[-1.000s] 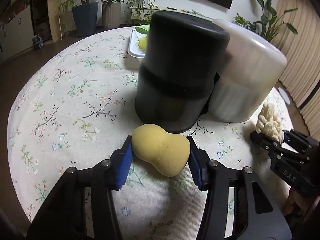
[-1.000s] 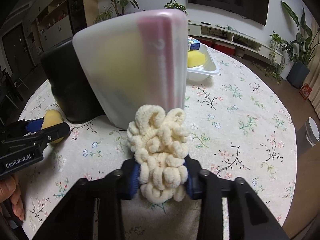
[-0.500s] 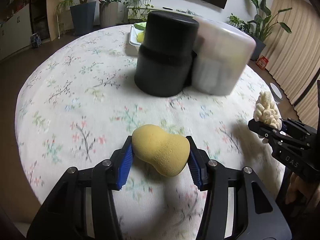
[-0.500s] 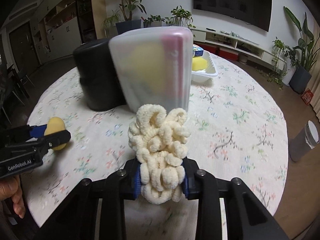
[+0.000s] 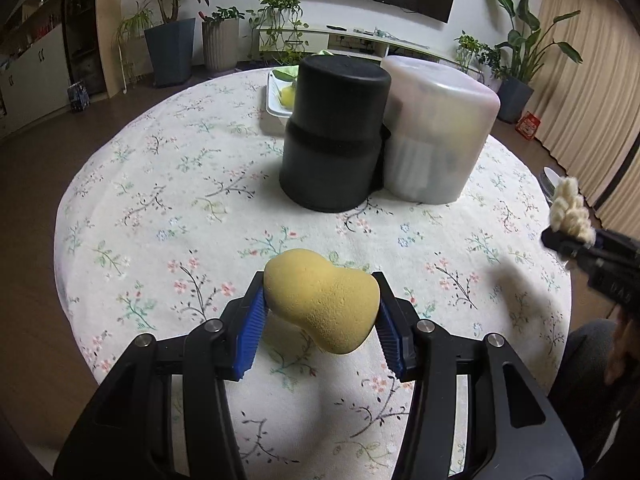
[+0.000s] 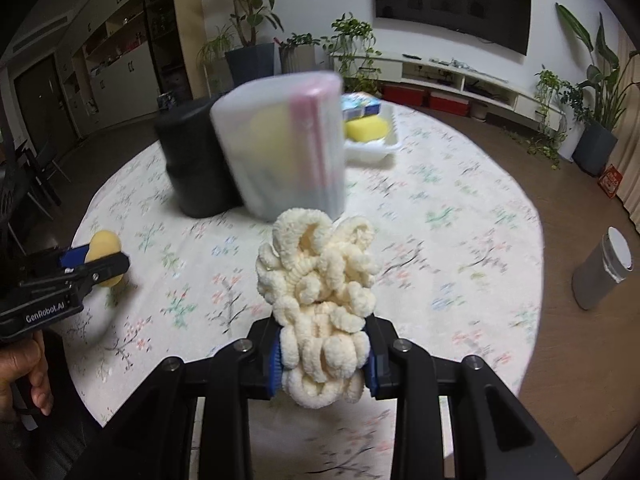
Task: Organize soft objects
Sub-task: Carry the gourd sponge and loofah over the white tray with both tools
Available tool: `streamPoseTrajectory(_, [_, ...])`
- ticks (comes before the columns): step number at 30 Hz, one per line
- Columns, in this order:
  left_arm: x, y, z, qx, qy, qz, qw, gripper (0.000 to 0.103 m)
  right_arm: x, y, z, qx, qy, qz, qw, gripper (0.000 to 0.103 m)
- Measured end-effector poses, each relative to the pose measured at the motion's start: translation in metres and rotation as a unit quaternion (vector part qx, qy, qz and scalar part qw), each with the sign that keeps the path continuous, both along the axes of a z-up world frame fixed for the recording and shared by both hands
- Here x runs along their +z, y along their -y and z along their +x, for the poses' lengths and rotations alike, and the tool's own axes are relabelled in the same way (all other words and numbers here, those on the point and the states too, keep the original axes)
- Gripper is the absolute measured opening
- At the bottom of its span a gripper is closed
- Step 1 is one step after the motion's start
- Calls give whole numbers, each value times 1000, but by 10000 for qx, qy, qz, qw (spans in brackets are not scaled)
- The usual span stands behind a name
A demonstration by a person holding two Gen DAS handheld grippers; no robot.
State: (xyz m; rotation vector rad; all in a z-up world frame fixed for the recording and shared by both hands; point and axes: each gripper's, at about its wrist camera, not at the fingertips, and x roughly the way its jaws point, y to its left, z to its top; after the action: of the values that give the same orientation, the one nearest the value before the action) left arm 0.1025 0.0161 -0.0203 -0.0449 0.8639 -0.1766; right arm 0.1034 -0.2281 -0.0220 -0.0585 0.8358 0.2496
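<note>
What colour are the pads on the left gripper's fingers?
Blue pads, clearest in the left wrist view.

Floral-clothed round table (image 5: pixel 168 184) bears black canister (image 5: pixel 334 136), translucent canister (image 5: pixel 438 136), white tray (image 6: pixel 374 146).

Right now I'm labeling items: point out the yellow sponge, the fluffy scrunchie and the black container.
yellow sponge (image 5: pixel 322 304), left wrist view, its wide middle.
fluffy scrunchie (image 6: pixel 318 276), right wrist view, its central loops.
black container (image 5: pixel 334 148), left wrist view, its side wall.
</note>
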Motion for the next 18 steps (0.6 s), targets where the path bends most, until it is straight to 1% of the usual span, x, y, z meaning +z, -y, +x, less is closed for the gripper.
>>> streamPoseTrajectory(9, [8, -7, 25, -17, 35, 173, 9998, 47, 25, 30, 36, -166, 137, -240, 9995, 33])
streamPoseTrajectory(18, [29, -22, 58, 60, 178, 454, 9988, 47, 42, 55, 83, -279, 271, -448, 9982, 33])
